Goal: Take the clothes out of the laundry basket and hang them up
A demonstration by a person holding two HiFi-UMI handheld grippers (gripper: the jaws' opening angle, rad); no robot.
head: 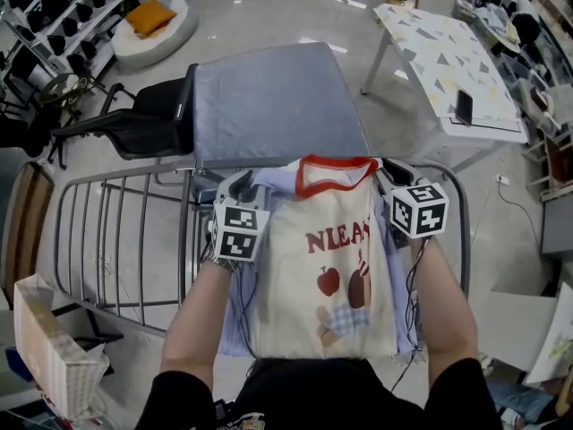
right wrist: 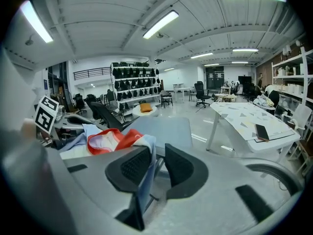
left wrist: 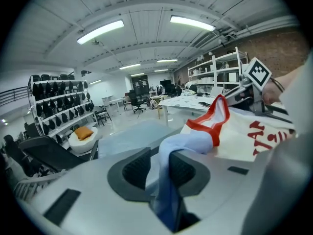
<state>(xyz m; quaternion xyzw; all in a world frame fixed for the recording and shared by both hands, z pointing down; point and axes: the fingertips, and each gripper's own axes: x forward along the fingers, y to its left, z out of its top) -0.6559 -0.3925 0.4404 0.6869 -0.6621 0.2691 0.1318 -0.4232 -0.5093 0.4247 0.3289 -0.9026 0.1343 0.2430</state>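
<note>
A cream T-shirt [head: 322, 276] with a red collar is draped over the drying rack [head: 116, 240]; the rail beneath it is hidden. The left tongs [left wrist: 159, 166] and right tongs [right wrist: 157, 164] are slightly parted, its blue fabric loose between each pair. The red print is partly lost in folds.

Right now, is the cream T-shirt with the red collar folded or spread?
Spread: the cream T-shirt lies flat across the grey metal rack, red collar and front print facing up.
</note>
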